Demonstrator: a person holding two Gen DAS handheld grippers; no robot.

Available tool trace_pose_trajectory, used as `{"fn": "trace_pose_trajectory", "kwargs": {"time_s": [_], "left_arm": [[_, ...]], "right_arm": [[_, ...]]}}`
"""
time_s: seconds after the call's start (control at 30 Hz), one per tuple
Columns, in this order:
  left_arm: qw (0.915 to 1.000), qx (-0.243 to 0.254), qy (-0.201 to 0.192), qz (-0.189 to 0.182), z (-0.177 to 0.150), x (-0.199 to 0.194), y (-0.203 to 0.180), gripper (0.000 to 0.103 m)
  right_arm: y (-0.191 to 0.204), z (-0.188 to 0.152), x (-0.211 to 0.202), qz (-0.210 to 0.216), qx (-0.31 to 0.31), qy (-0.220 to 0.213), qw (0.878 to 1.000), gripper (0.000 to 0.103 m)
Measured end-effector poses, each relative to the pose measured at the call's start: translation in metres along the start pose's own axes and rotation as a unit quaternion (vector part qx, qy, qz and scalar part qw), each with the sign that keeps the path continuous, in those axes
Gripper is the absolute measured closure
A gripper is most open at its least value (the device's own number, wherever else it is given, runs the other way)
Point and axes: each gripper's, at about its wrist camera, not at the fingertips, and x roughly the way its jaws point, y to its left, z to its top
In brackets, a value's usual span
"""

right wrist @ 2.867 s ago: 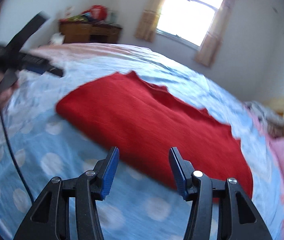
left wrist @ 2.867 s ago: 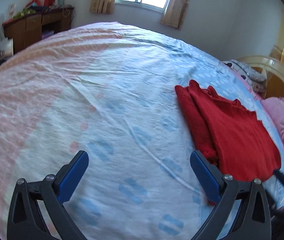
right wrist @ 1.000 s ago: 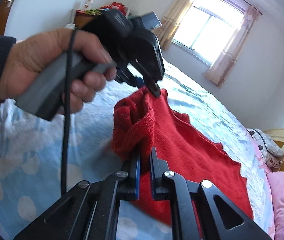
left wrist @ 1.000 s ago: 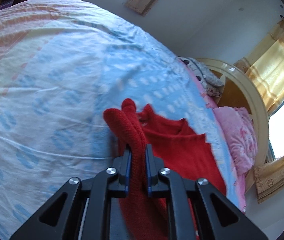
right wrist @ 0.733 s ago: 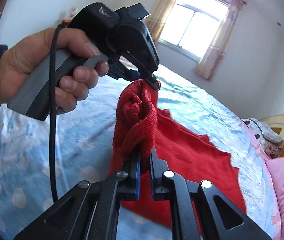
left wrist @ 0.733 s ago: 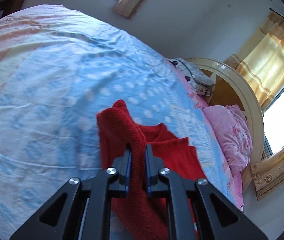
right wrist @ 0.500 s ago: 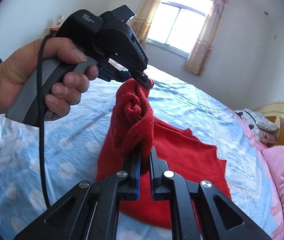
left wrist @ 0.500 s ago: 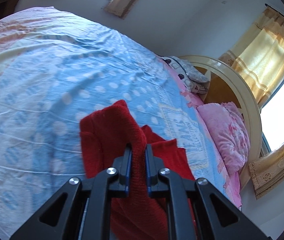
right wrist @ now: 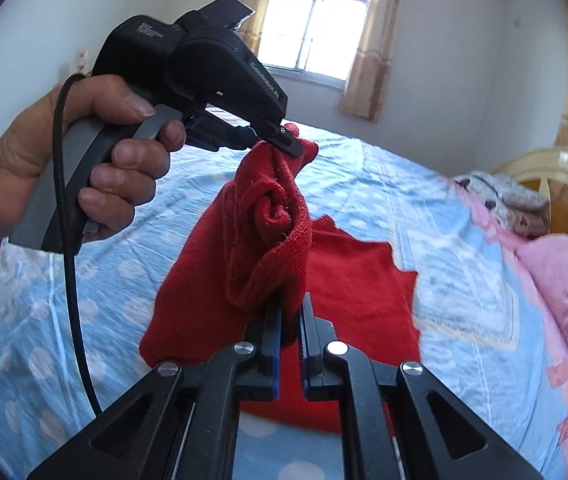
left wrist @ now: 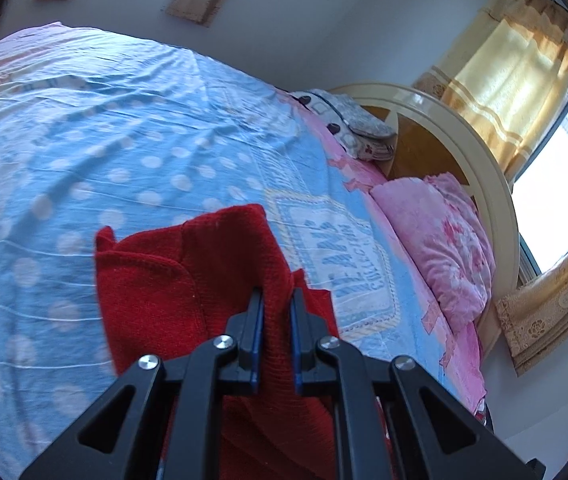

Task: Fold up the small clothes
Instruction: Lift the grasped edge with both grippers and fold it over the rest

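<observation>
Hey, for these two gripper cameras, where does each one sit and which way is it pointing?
Left wrist: rides on the left gripper, facing across the blue polka-dot bedsheet toward the curved cream headboard; only its own black fingers show.
Right wrist: rides on the right gripper, facing the far window; the person's left hand and the left gripper show.
Shared: the red knitted garment, clamped by both grippers, the bedsheet and the headboard.
</observation>
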Motion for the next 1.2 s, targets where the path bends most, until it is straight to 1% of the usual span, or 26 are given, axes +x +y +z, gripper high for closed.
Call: {"fn": "trace_pose_trajectory", "kwargs": {"time_s": [0.27, 0.6, 0.73, 0.83, 0.9, 1.0, 1.1, 1.2], "left_arm": [[0.9995, 0.018, 0.028, -0.002, -0.005, 0.038, -0.026, 0.091], [0.9972, 0.034, 0.066, 0.010, -0.015, 0.086, -0.054, 0.091], [0.9957, 0.053, 0.073, 0.017, -0.021, 0.098, -0.068, 0.091], [0.9932, 0.082, 0.076, 0.031, -0.025, 0.104, -0.079, 0.091], [0.9908, 0.103, 0.076, 0.044, -0.029, 0.105, -0.086, 0.091], [0.9882, 0.118, 0.074, 0.062, -0.031, 0.106, -0.092, 0.087], [0.9860, 0.142, 0.057, 0.065, -0.037, 0.088, -0.100, 0.086], [0.9808, 0.179, 0.028, 0.072, -0.045, 0.061, -0.105, 0.070]], "right_arm": [[-0.036, -0.018, 0.004, 0.002, 0.036, 0.023, 0.999, 0.097], [-0.069, -0.044, 0.011, 0.028, 0.098, 0.063, 0.993, 0.098], [-0.081, -0.054, 0.014, 0.040, 0.126, 0.077, 0.988, 0.098], [-0.089, -0.060, 0.017, 0.057, 0.151, 0.088, 0.983, 0.098], [-0.093, -0.064, 0.018, 0.065, 0.165, 0.092, 0.980, 0.098], [-0.096, -0.066, 0.018, 0.077, 0.177, 0.098, 0.976, 0.097], [-0.102, -0.072, 0.015, 0.091, 0.190, 0.099, 0.972, 0.097], [-0.111, -0.079, 0.009, 0.091, 0.206, 0.095, 0.970, 0.097]]}}
